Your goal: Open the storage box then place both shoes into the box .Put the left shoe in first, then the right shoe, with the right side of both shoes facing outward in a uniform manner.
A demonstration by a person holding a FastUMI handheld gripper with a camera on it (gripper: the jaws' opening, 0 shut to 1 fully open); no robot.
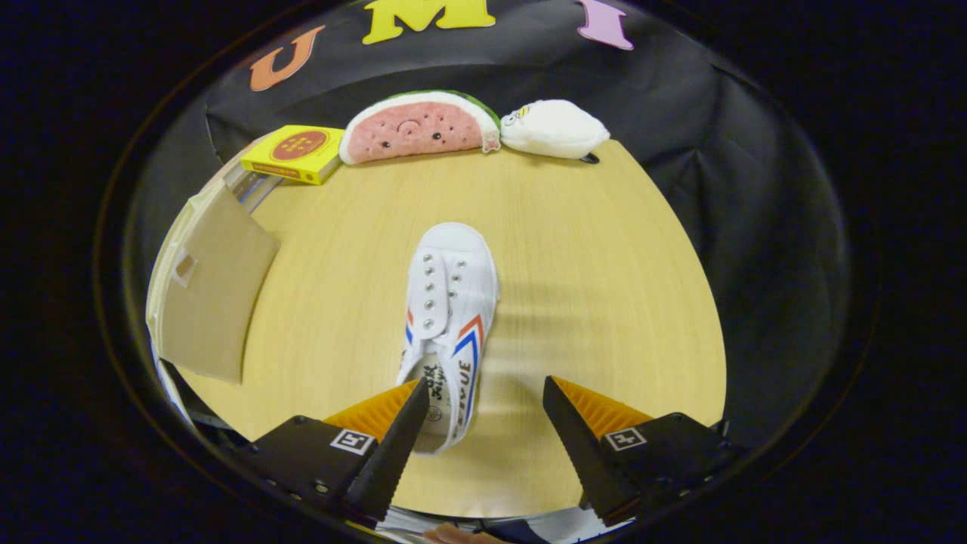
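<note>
A white canvas shoe with red and blue stripes lies on the wooden table, toe pointing away from me. Its heel sits just inside my left finger, partly hidden by it. My gripper is open above the table, with the shoe's heel near the left finger and bare table across the gap to the right finger. To the left stands the storage box, its brown cardboard flap raised toward me; I cannot see inside it.
At the table's far edge lie a yellow flat box, a watermelon-slice plush and a white plush. Bare tabletop stretches to the right of the shoe. A fingertip of a person's hand shows below the gripper.
</note>
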